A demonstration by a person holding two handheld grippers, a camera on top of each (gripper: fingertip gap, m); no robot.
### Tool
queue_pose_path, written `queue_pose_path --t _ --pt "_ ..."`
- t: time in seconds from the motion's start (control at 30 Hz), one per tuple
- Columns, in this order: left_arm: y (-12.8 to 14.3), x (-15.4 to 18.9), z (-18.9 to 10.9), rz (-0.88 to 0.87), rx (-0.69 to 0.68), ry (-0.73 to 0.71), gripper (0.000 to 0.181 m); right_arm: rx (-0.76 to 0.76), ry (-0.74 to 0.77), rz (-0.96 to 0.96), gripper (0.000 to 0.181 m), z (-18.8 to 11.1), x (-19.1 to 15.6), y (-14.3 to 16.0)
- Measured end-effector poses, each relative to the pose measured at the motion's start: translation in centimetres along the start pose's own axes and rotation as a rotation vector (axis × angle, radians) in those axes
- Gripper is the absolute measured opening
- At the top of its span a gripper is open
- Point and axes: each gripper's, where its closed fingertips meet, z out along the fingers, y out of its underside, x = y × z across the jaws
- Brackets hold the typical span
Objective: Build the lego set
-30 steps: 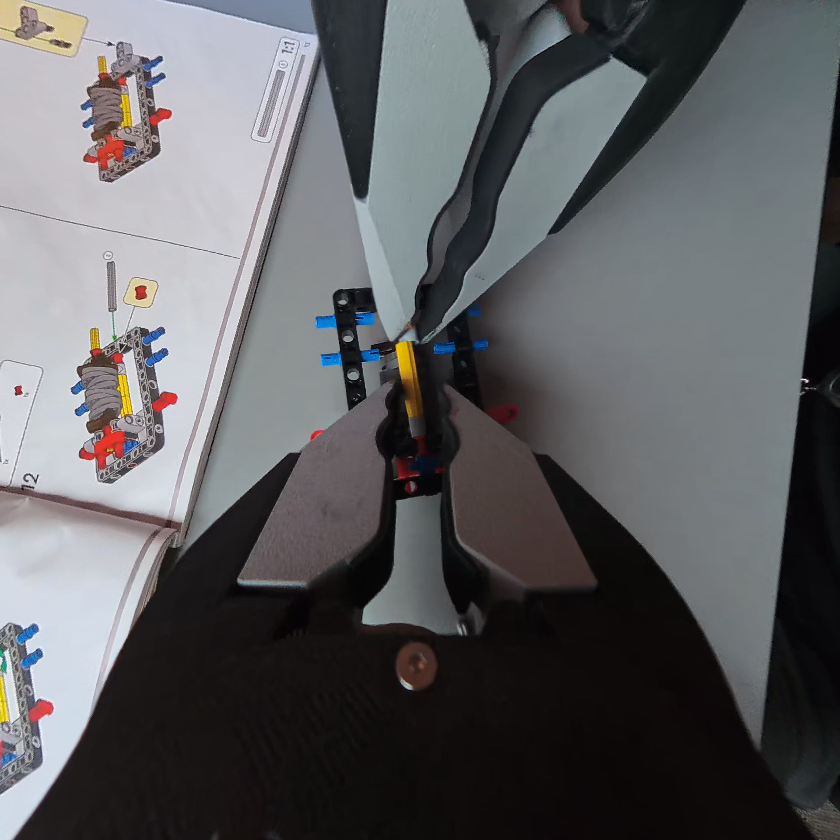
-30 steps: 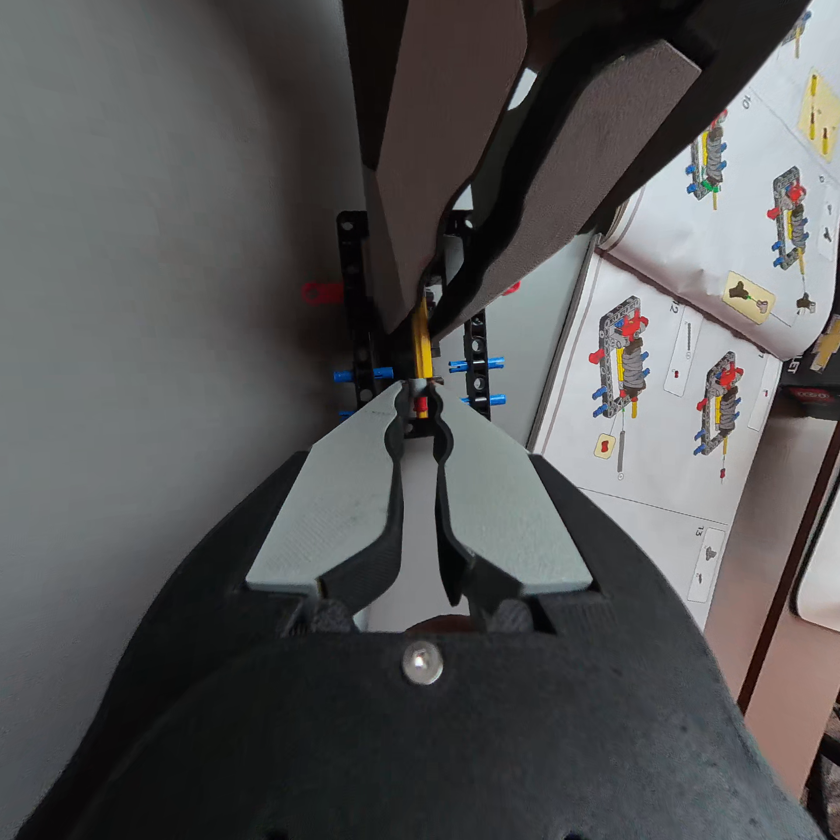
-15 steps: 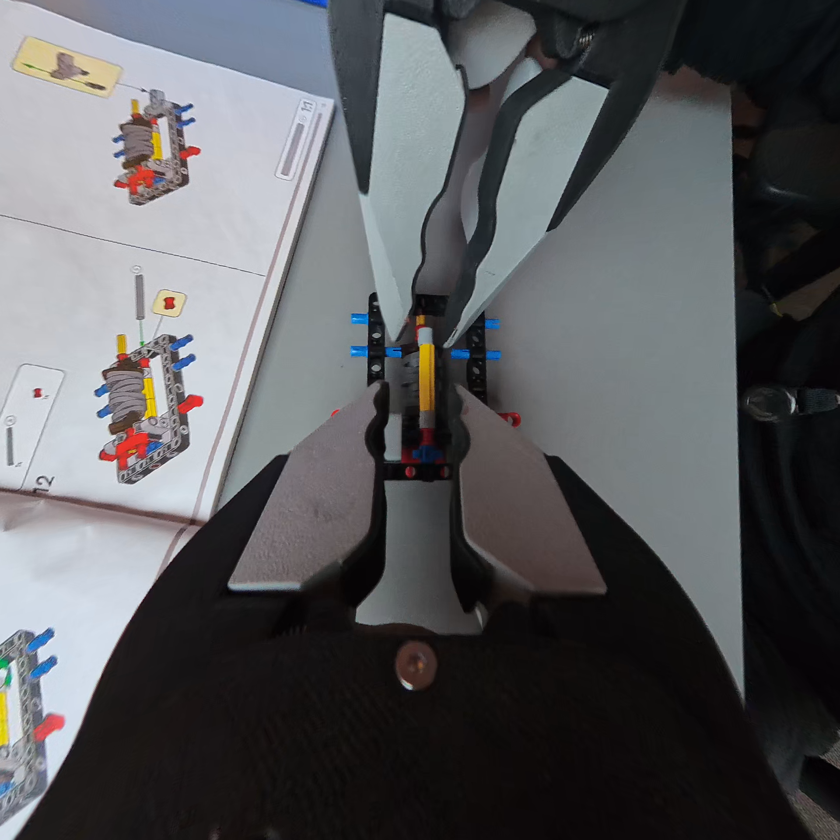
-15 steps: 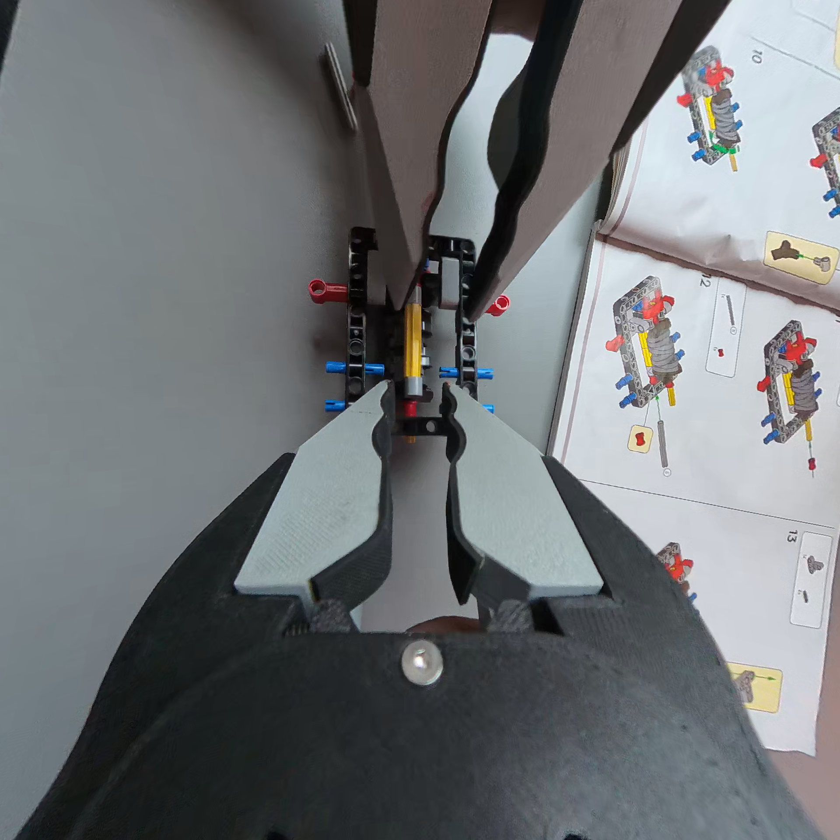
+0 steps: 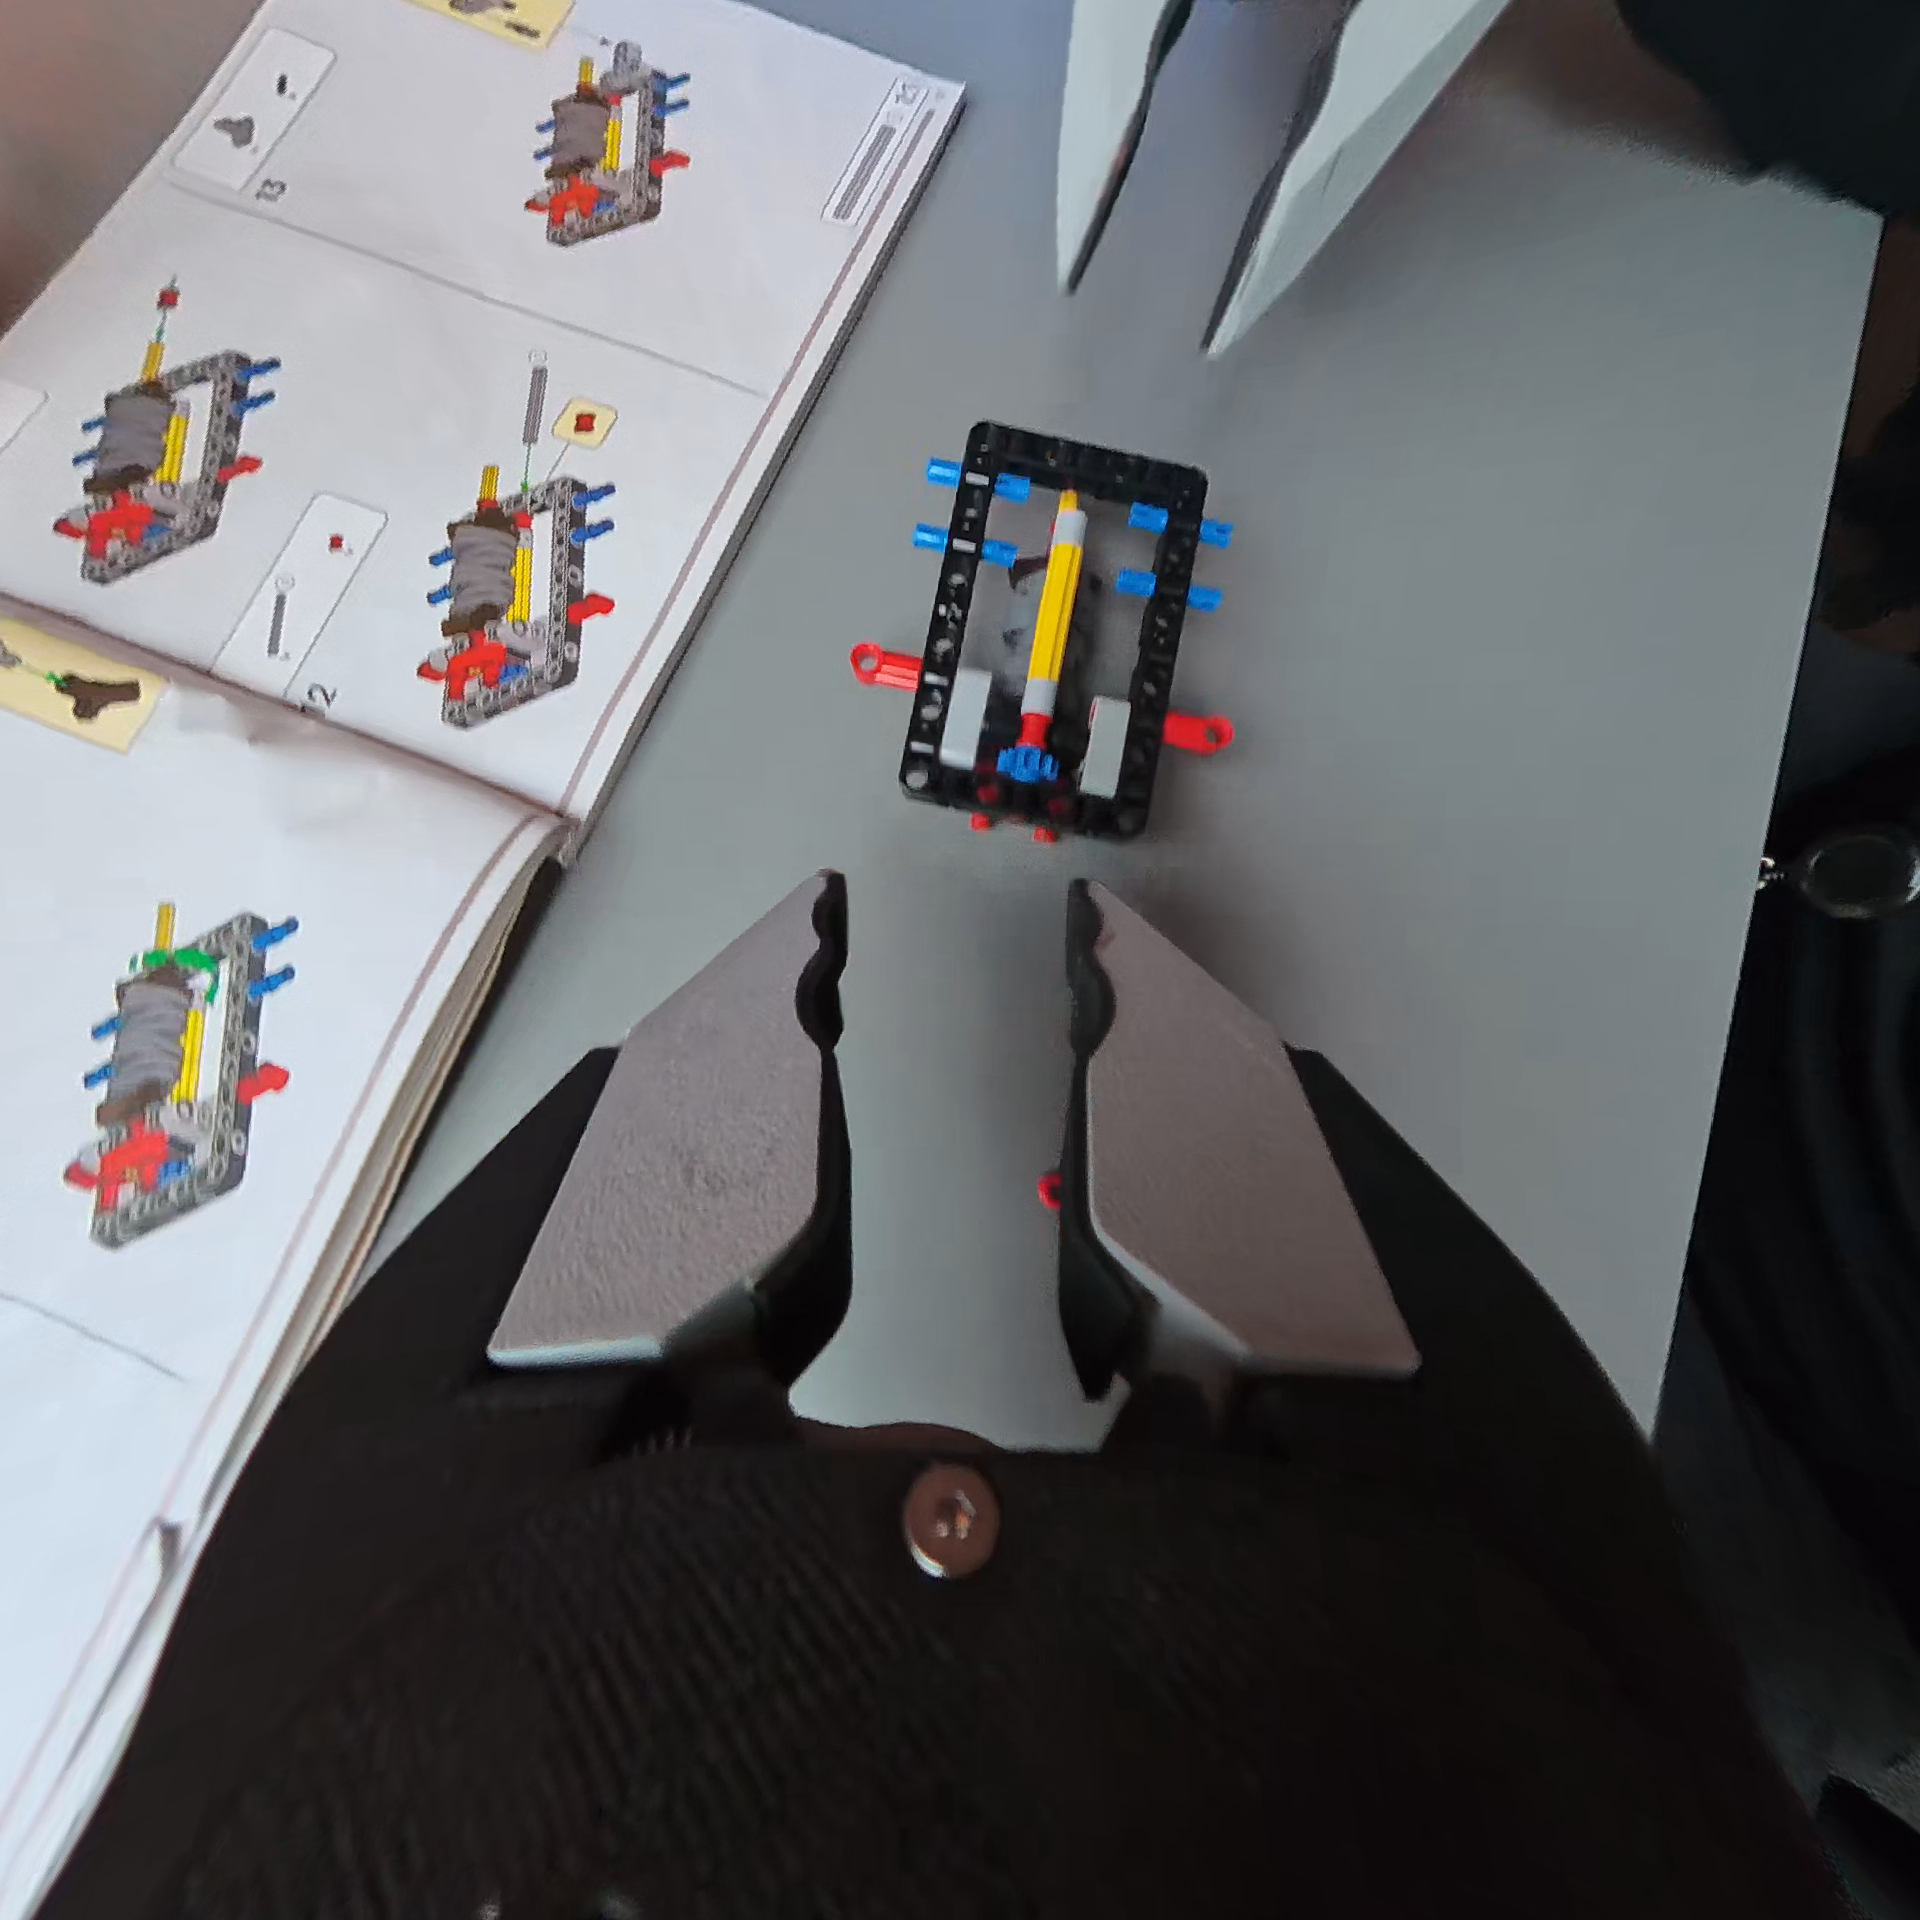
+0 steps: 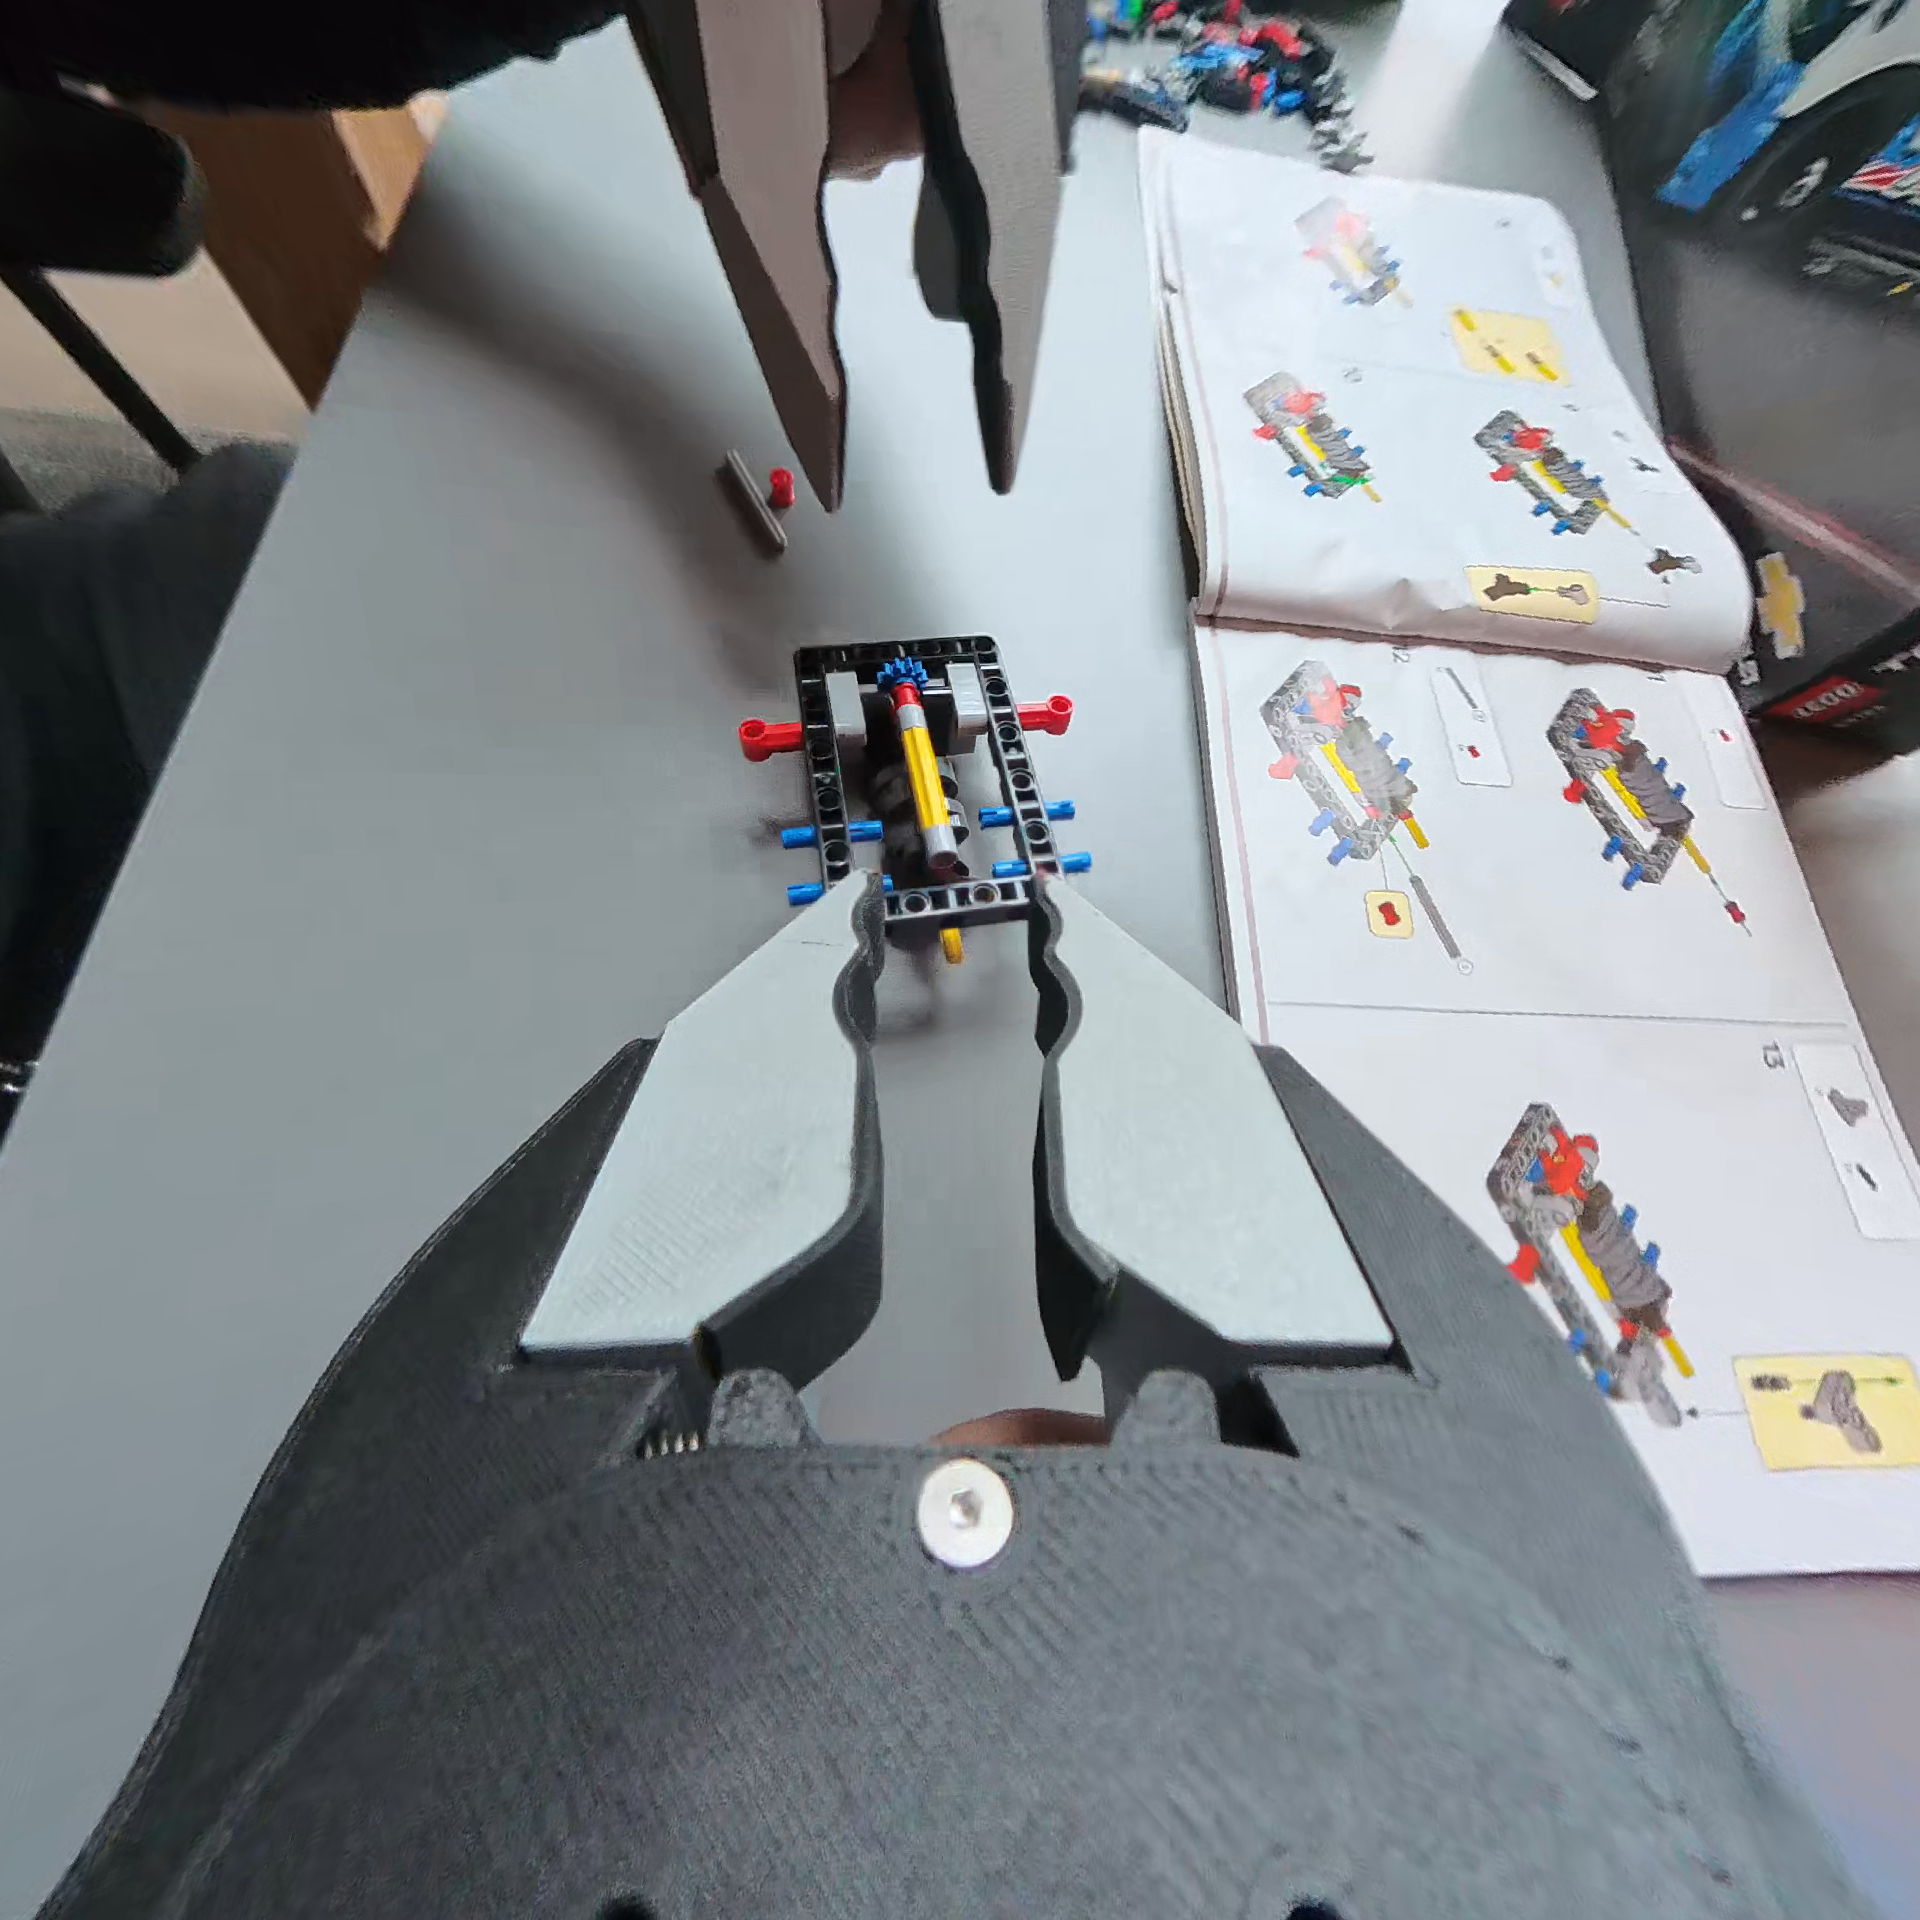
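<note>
The lego assembly (image 5: 1060,623) is a black rectangular frame with a yellow axle down its middle, blue pins and red pins on its sides, and a blue gear at one end. It lies flat on the grey table (image 5: 1475,748). My left gripper (image 5: 956,904) is open and empty, just short of the frame's gear end. My right gripper (image 6: 953,899) is open and empty at the opposite end of the assembly (image 6: 920,779). In the left wrist view the right gripper (image 5: 1143,312) hangs clear of the frame. The left gripper (image 6: 914,497) shows beyond the frame in the right wrist view.
An open instruction booklet (image 5: 416,468) lies beside the assembly and also shows in the right wrist view (image 6: 1507,831). A short grey axle (image 6: 753,504) and a small red bush (image 6: 779,485) lie by the left gripper. Loose pieces (image 6: 1216,52) and a box (image 6: 1787,135) sit farther off. Spacing between my two grippers at the tips: around 12 centimetres.
Both grippers were closed around the assembly's middle. They have opened and drawn back in opposite directions. The assembly now lies free on the table.
</note>
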Motion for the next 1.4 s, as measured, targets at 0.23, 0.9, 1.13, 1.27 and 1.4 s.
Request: queue_pose_path --t 0.23,0.9,1.13,1.27,1.4 --pt "2.9 0.9 -2.5 -0.106 0.071 -0.018 0.050 0.219 0.075 0.148 0.033 -2.3 -0.4 0.3" --pt "7.0 0.2 -5.4 -0.433 0.267 -0.268 0.047 0.300 0.247 0.385 0.036 -4.1 3.1 0.9" --pt "8.3 1.0 -4.5 -0.413 0.172 -0.284 0.050 0.259 0.248 0.365 0.036 -3.3 2.9 1.7" --pt "8.4 1.4 -3.9 -0.403 0.143 -0.248 0.050 0.259 0.230 0.357 0.036 -3.0 2.5 1.7" --pt "8.3 1.8 -3.3 -0.368 0.115 -0.200 0.050 0.252 0.222 0.356 0.036 -2.5 2.4 1.9"
